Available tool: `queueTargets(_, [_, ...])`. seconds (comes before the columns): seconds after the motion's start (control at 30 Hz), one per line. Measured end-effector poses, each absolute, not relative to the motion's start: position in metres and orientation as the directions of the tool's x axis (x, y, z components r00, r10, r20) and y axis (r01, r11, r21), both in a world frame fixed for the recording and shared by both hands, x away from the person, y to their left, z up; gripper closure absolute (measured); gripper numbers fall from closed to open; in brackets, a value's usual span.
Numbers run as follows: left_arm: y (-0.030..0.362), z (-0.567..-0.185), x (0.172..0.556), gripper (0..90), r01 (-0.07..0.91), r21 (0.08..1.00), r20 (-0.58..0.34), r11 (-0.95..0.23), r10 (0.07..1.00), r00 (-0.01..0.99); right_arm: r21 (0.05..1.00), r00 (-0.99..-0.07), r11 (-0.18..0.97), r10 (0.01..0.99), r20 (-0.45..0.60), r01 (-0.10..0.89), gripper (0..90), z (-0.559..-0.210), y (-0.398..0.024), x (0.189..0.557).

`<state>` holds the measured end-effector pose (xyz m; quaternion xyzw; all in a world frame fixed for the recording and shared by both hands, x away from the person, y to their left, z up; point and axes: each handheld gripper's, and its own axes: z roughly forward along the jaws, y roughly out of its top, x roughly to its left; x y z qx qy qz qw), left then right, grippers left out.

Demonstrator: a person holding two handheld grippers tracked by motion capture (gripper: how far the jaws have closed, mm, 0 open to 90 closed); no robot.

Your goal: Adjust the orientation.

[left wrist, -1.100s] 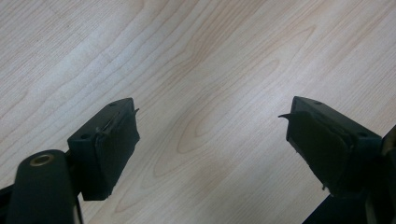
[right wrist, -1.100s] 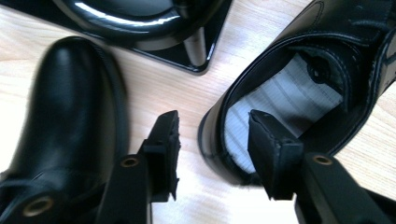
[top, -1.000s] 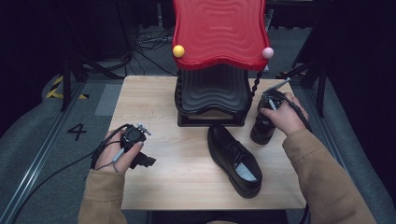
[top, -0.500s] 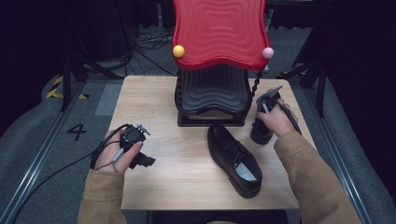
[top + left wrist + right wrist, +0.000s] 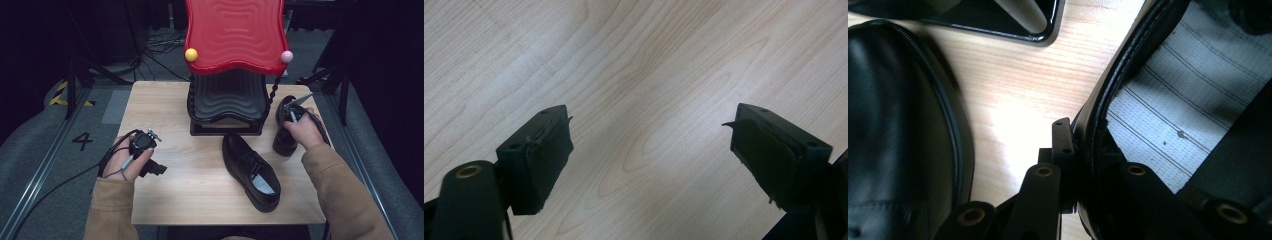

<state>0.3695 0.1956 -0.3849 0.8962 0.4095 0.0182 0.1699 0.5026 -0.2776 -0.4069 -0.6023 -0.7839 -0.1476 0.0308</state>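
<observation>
High view. Counter: pale wood, centre of frame. Rack: black tiers under a red wavy top, upper centre. Shoe: black leather, laced, pale insole, lying lower centre right, toe toward the rack. Second shoe: same black leather, standing tipped at right of frame, just beside the rack's right foot, under the right hand. Left hand at lower left, resting on the counter with the left claw, well apart from both shoes.

Left gripper view. Left claw: jaws spread wide over bare wood, nothing between them.

Right gripper view. Right claw: jaws pressed on the collar of the second shoe, one outside the leather, one inside against the striped lining. First shoe at left of frame; rack base at top.

Step, by judgement: one shoe is gripped at its rim, likely for lifting onto the rack or setting beside its mate. Next move calls for a firm pinch, since soft leather may fold or slip, and clearance past the rack's post.
</observation>
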Motion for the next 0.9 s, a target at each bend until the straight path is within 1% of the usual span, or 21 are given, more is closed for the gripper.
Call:
queueTargets(0.2, [0.196,-0.384,0.370,17.4,0.728,0.326,-0.107,-0.603,0.742,0.662,0.210,-0.311,0.266,0.924,0.224,0.941,84.0,-0.395,-0.284,0.492])
queueTargets(0.23, [0.196,-0.384,0.370,17.4,0.728,0.325,-0.107,-0.604,0.741,0.663,0.228,-0.340,0.291,0.916,0.215,0.929,83.9,-0.388,-0.289,0.486])
queueTargets(0.3, [0.197,-0.384,0.369,17.5,0.731,0.326,-0.112,-0.600,0.743,0.660,0.236,-0.351,0.302,0.913,0.209,0.924,84.0,-0.386,-0.291,0.483])
queueTargets(0.33, [0.198,-0.383,0.371,17.4,0.732,0.331,-0.111,-0.595,0.746,0.657,0.256,-0.395,0.344,0.901,0.182,0.903,84.1,-0.378,-0.295,0.474])
queueTargets(0.37, [0.198,-0.383,0.371,17.4,0.732,0.331,-0.111,-0.595,0.746,0.657,0.256,-0.395,0.344,0.901,0.182,0.903,84.1,-0.378,-0.295,0.474])
queueTargets(0.4, [0.198,-0.383,0.371,17.4,0.732,0.331,-0.111,-0.595,0.746,0.657,0.275,-0.423,0.371,0.891,0.163,0.887,84.1,-0.372,-0.298,0.466])
queueTargets(0.43, [0.198,-0.383,0.371,17.4,0.733,0.330,-0.110,-0.595,0.747,0.656,0.275,-0.423,0.371,0.891,0.163,0.887,84.1,-0.372,-0.298,0.466])
queueTargets(0.47, [0.197,-0.384,0.371,17.4,0.733,0.325,-0.106,-0.598,0.746,0.657,0.287,-0.458,0.404,0.876,0.153,0.869,84.0,-0.364,-0.300,0.455])
queueTargets(0.53, [0.197,-0.384,0.371,17.4,0.731,0.327,-0.110,-0.599,0.744,0.658,0.288,-0.464,0.410,0.872,0.154,0.866,83.9,-0.361,-0.301,0.452])
queueTargets(0.73, [0.195,-0.384,0.373,17.4,0.733,0.325,-0.113,-0.598,0.745,0.657,0.297,-0.565,0.513,0.816,0.122,0.805,83.5,-0.349,-0.304,0.417])
queueTargets(0.9, [0.192,-0.384,0.375,17.4,0.726,0.323,-0.115,-0.607,0.736,0.667,0.310,-0.621,0.565,0.775,0.118,0.764,83.2,-0.343,-0.303,0.391])
